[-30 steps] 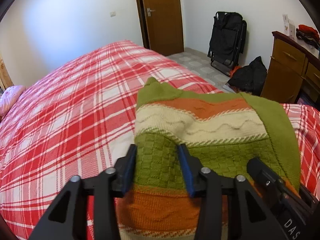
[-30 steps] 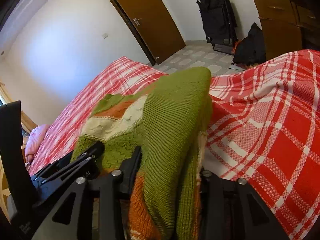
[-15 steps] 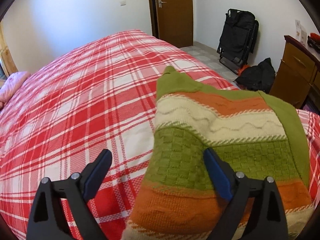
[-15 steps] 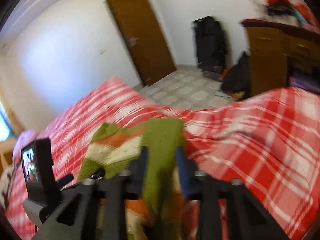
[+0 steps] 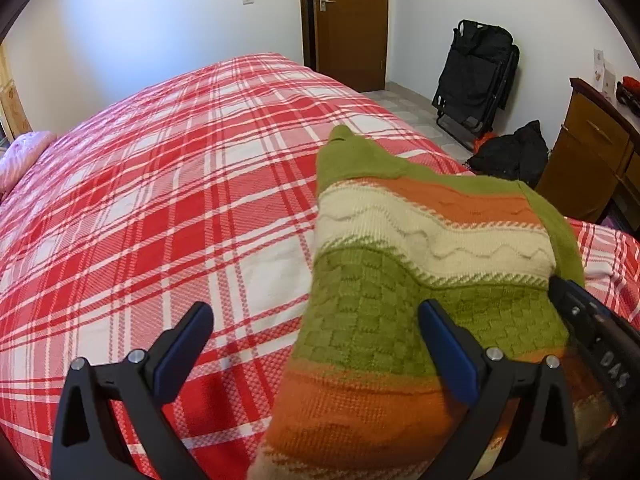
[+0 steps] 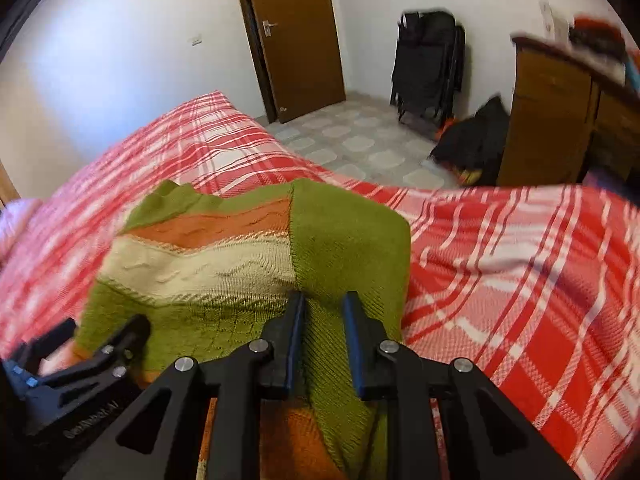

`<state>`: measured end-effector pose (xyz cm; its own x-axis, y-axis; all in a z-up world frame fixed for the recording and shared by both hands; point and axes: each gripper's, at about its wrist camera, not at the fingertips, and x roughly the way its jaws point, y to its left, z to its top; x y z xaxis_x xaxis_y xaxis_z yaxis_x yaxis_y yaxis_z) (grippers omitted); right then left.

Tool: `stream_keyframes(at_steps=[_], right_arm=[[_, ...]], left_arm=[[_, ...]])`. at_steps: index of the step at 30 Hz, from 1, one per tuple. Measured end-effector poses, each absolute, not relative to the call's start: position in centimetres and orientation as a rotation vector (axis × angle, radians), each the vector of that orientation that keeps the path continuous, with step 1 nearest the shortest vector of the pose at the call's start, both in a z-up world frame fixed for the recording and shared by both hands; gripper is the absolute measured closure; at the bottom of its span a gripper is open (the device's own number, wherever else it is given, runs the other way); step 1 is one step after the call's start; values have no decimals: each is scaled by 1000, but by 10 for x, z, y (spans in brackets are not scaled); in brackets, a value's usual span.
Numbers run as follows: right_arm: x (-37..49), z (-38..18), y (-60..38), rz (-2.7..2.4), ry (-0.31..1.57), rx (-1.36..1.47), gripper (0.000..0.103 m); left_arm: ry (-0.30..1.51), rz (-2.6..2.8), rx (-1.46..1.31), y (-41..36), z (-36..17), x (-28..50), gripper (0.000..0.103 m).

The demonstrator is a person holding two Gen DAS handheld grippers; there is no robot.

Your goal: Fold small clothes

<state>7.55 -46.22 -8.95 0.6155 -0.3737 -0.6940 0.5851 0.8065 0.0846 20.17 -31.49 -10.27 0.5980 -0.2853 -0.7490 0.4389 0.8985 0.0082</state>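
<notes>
Light: you get soft, even daylight — brightest on the white wall (image 5: 132, 28) | Blur: your right wrist view smears at the dresser (image 6: 560, 108) | Edges: fisheye bowing, dark corner vignette — left view sharp

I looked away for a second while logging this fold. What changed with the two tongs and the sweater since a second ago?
The left tongs let go of the striped sweater; their jaws are opening wide, one pad over the plaid bedspread. The right tongs, a second ago spread around a thick green fold, are closing on a thinner ridge of it. The sweater stays folded on the bed; the room is unchanged.
</notes>
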Motion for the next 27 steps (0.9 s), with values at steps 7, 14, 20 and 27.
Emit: stream_keyframes(at_steps=[7, 14, 20, 27], right_arm=[[73, -91, -452, -606, 687, 260, 81], [64, -89, -441, -648, 683, 238, 79], [14, -90, -414, -693, 641, 301, 54], [-20, -94, -380, -665, 688, 251, 37]], left_arm=[[819, -421, 226, -316, -102, 198, 0], [858, -445, 212, -296, -101, 176, 0], [867, -454, 226, -278, -104, 148, 0], [868, -479, 284, -261, -113, 120, 0]])
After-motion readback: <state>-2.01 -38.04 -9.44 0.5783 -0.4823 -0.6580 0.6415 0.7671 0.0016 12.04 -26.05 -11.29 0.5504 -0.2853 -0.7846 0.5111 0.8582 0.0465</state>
